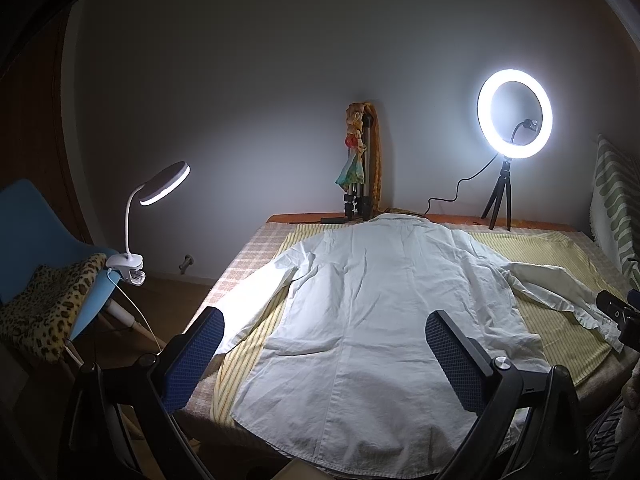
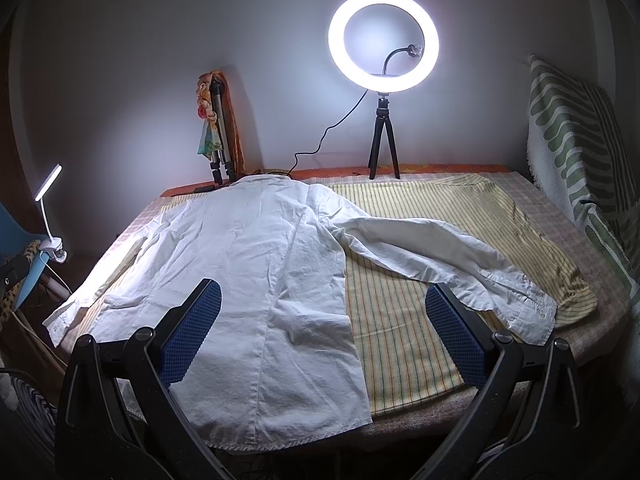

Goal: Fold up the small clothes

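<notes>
A white long-sleeved shirt [image 1: 372,304] lies flat, back up, on a yellow striped cloth [image 1: 544,256] on the table, collar at the far end and both sleeves spread out. It also shows in the right wrist view [image 2: 256,264]. My left gripper [image 1: 324,344] is open and empty, above the shirt's near hem. My right gripper [image 2: 320,320] is open and empty, above the shirt's right edge, with the right sleeve [image 2: 460,264] just past its right finger. The right gripper's body [image 1: 618,312] shows at the right edge of the left wrist view.
A lit ring light on a small tripod [image 2: 383,40] and a folded tripod with colourful cloth [image 2: 216,128] stand at the table's far edge. A clip lamp [image 1: 160,188] sits on a blue chair [image 1: 36,228] at left. A green patterned cushion [image 2: 580,152] leans at right.
</notes>
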Demonstrator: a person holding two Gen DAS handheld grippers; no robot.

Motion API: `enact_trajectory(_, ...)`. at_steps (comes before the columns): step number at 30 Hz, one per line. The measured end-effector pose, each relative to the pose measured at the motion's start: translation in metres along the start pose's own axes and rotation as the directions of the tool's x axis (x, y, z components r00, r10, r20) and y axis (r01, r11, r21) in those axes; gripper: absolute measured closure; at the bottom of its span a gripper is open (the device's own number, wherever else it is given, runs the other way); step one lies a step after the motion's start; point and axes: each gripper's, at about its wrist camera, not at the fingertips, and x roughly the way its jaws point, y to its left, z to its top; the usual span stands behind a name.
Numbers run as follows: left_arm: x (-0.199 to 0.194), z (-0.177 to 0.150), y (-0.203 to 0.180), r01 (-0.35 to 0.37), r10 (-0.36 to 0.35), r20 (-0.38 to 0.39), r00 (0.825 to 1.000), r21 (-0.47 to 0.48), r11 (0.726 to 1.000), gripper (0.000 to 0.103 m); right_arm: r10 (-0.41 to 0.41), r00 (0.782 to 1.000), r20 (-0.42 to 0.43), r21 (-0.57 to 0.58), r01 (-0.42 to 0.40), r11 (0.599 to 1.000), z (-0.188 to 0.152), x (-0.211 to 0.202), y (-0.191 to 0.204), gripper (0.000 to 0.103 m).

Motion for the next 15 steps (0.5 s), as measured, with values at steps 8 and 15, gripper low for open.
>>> enact_trajectory(8,0.0004,-0.0033,-0.0003,-0.010,0.010,0.003,1.000,0.004,1.000,0.002,0.000,1.000,-0.001,0.001,0.000,1.000,0.0005,0.0002,0.0002,0.000)
enact_trajectory(15,0.0053,-0.0035,0.0055,-0.022,0.022,-0.006,1.000,-0.004,1.000,0.002,0.001,1.000,-0.004,0.000,-0.001,1.000,-0.0008,0.0035,0.0030,0.000)
